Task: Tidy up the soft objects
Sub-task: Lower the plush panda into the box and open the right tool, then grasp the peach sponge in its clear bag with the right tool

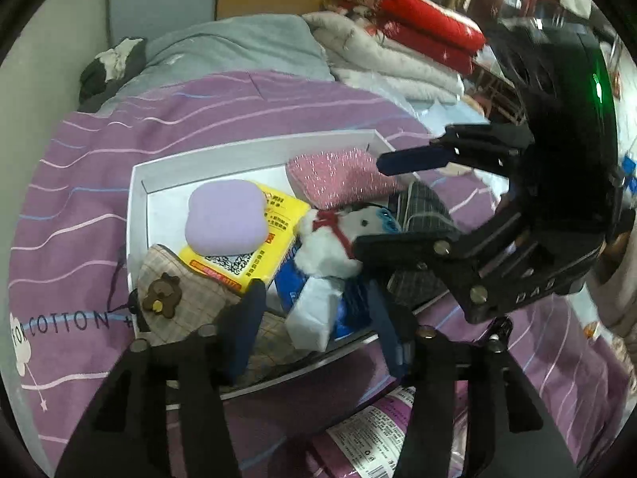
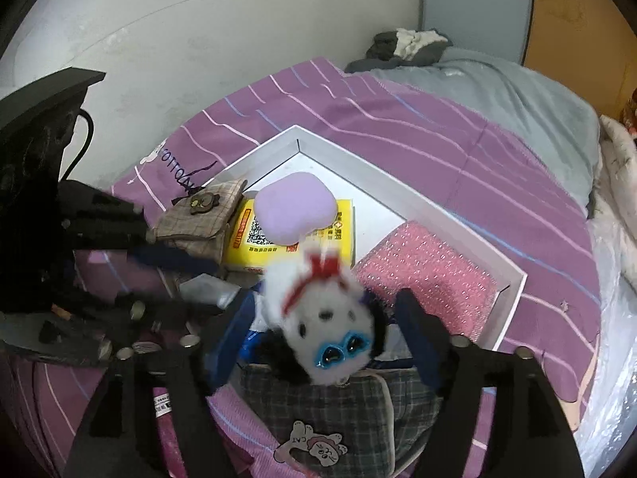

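Note:
A white shallow box (image 1: 137,199) (image 2: 458,215) lies on the purple striped bed. In it are a lilac soft pad (image 1: 225,221) (image 2: 294,209), a yellow packet (image 1: 254,255) (image 2: 342,231), a pink sparkly sponge (image 1: 338,177) (image 2: 430,275), a beige checked pouch (image 1: 187,298) (image 2: 195,221), a white tissue pack (image 1: 314,310) and a dark plaid pouch (image 1: 422,207) (image 2: 330,406). A white plush toy (image 1: 330,239) (image 2: 326,318) with red ribbon and blue glasses lies between the open jaws of my right gripper (image 2: 318,338) (image 1: 374,203). My left gripper (image 1: 318,318) is open over the box's near edge.
Folded grey, white and red quilts (image 1: 398,47) are stacked at the bed's far side. A grey blanket (image 2: 517,91) and dark clothes (image 2: 406,46) lie near the wall. A purple printed packet (image 1: 370,430) lies on the bed below the left gripper.

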